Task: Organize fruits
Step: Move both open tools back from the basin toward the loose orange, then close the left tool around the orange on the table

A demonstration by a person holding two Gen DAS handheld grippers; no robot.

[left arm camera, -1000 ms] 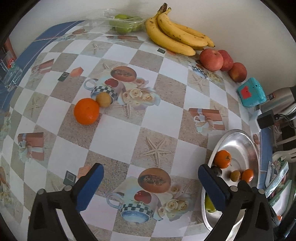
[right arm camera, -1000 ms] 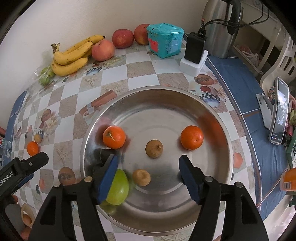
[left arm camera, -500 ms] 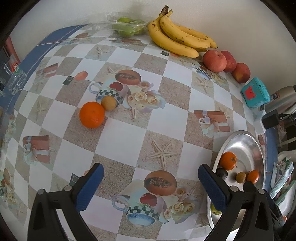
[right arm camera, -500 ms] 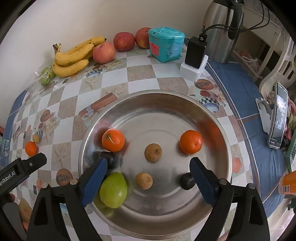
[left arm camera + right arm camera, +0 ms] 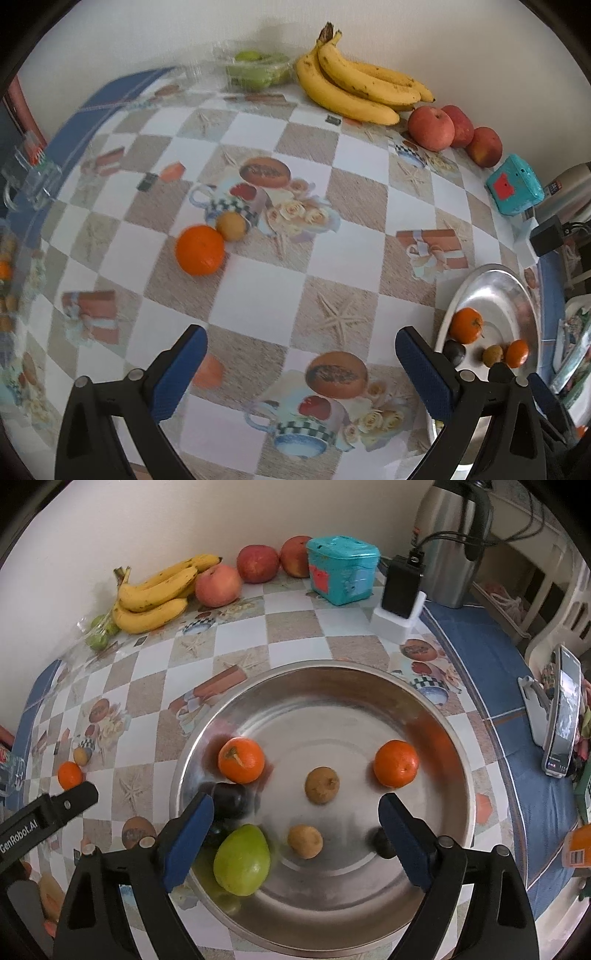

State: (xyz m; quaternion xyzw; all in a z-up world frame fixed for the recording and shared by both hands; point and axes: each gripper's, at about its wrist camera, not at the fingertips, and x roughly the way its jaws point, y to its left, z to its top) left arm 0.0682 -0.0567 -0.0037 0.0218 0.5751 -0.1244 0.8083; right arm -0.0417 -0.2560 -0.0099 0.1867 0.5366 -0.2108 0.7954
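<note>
- Two loose fruits, an orange touching a small brown fruit, are seen nearer the left gripper than before; its jaws are spread wide, empty.
- Seven fruits lie in the metal bowl; the right gripper, previously narrower, is spread wide above it, the green pear released.

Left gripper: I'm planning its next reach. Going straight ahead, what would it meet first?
Probably bare tablecloth; the open left gripper holds nothing. The orange lies left of that line, though depth is unclear.
</note>
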